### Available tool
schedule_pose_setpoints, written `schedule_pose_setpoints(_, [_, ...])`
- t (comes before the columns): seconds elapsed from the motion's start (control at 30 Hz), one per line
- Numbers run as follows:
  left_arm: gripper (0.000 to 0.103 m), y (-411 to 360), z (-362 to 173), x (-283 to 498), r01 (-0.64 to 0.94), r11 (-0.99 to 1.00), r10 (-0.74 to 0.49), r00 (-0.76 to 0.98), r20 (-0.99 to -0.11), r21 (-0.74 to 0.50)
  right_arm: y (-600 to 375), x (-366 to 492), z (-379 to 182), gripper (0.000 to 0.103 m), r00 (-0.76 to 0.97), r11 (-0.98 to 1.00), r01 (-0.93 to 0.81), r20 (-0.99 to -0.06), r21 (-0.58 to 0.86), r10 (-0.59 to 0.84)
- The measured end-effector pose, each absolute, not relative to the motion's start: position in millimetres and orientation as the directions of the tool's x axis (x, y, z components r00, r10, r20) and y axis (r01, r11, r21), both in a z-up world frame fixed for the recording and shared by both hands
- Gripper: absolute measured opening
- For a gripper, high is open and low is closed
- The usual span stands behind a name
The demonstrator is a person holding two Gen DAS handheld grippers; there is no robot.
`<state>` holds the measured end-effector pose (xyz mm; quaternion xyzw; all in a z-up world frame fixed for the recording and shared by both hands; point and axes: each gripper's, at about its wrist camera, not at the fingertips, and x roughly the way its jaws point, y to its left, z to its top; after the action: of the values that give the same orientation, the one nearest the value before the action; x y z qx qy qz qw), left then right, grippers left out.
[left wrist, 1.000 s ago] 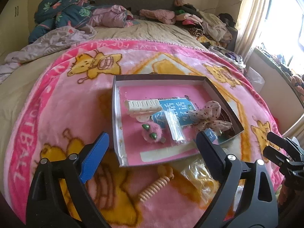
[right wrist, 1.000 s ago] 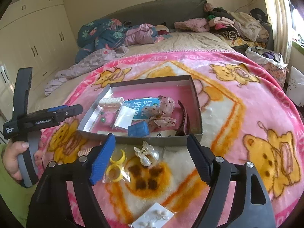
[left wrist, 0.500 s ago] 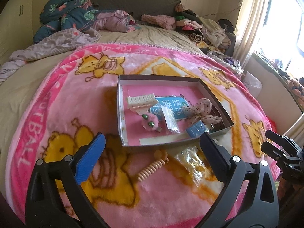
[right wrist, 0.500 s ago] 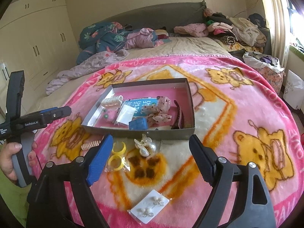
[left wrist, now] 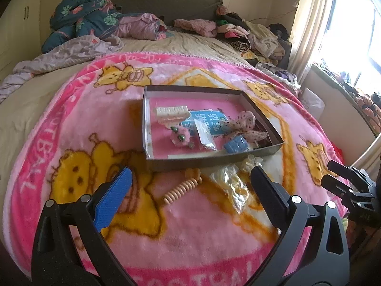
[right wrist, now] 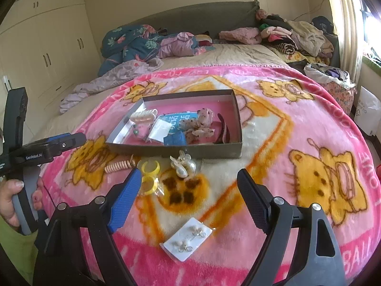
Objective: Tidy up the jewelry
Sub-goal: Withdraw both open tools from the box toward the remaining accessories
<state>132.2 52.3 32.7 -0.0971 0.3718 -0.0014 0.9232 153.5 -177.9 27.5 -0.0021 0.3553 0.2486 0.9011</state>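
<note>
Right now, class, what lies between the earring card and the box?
In the right wrist view, a pearl hair clip lies on the blanket between the earring card and the box.

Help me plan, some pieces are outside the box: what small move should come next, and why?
Probably ease the right gripper forward and down onto the pearl hair clip. Its jaws are open and empty, and the clip lies on the blanket just ahead, outside the box.

"GenRobot.AI" on left gripper [right wrist: 35, 155]
</note>
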Motion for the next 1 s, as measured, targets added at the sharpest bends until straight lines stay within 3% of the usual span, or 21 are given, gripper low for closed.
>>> schedule_pose_setpoints(1.0, [0.093,37,6,92,-0.06,0.984,-0.078,0.695,-0.715,-0.166,-162,113,-22,0.083,0.518,0.848,-0.501,-0.723,0.176,0.456])
